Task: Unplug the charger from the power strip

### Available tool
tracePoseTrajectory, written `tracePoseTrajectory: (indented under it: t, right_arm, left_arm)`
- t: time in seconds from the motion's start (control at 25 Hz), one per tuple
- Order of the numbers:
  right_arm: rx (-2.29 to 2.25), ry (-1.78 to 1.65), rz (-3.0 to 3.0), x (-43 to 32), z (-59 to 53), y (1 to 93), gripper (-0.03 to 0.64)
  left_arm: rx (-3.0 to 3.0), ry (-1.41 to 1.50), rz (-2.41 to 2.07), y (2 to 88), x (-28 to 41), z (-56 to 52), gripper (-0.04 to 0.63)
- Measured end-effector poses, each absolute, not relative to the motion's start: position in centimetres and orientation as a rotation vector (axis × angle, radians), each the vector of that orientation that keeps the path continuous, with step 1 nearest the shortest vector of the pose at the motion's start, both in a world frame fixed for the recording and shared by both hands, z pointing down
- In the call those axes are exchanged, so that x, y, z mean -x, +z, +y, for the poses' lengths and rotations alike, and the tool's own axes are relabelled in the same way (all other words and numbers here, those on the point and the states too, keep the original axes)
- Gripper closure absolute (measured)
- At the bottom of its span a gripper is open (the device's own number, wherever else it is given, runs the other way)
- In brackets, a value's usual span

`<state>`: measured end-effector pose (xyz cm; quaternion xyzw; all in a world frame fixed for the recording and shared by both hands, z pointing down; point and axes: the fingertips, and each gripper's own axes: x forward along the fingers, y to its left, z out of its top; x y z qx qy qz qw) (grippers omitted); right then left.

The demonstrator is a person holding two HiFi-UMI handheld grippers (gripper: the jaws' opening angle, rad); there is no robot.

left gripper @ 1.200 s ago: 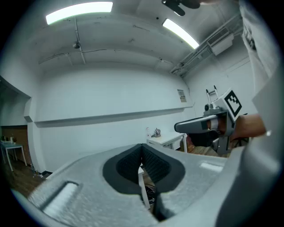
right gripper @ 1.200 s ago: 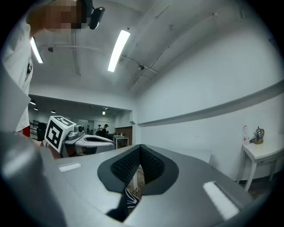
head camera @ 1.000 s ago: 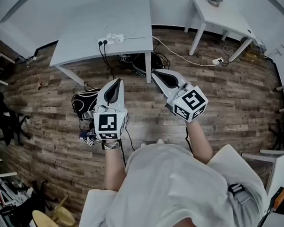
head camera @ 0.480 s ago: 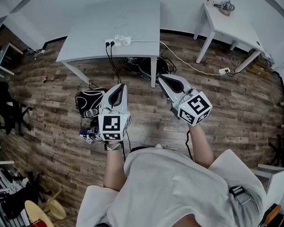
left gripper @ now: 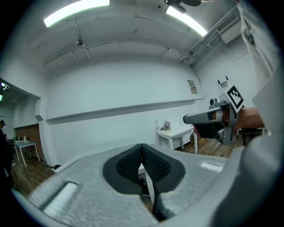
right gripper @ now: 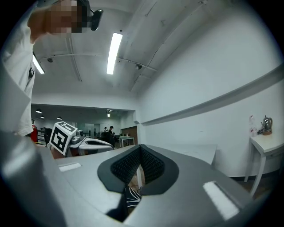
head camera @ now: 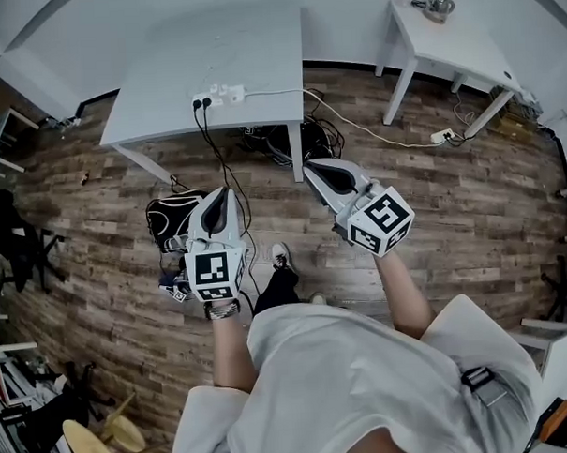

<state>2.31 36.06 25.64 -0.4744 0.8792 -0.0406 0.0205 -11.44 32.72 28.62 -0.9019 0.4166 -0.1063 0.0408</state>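
shoe (head camera: 281,258) stepped forward, left tool (head camera: 219,192) and right tool (head camera: 313,166) closed, empty, black bag (head camera: 167,219) short of power strip (head camera: 219,95)

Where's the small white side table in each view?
Head view: side table at upper right.
Left gripper view: just right of centre.
Right gripper view: far right edge.
Shared landmark: the kettle on its top, seen in all three.

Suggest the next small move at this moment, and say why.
Probably step closer to the grey table and bring the grippers toward the power strip. The strip lies at the table's near edge with black plugs in it. The left gripper and right gripper, both shut and empty, are well short of it.
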Motion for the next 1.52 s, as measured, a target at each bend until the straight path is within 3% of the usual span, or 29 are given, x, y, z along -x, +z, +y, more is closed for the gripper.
tracePoseTrajectory:
  t: [1.04, 1.52]
  right_arm:
    - [1.520, -0.228, 2.735, -1.0, 3.8, 29.9, 0.615]
    - [1.565, -0.273, 2.759, -0.6, -2.5, 31.1, 0.615]
  left_arm:
    - [2.785, -0.361, 1.200, 31.9, 10.8, 1.1, 0.594]
    - [2.846, -0.408, 1.200, 33.7, 12.0, -5.3, 0.594]
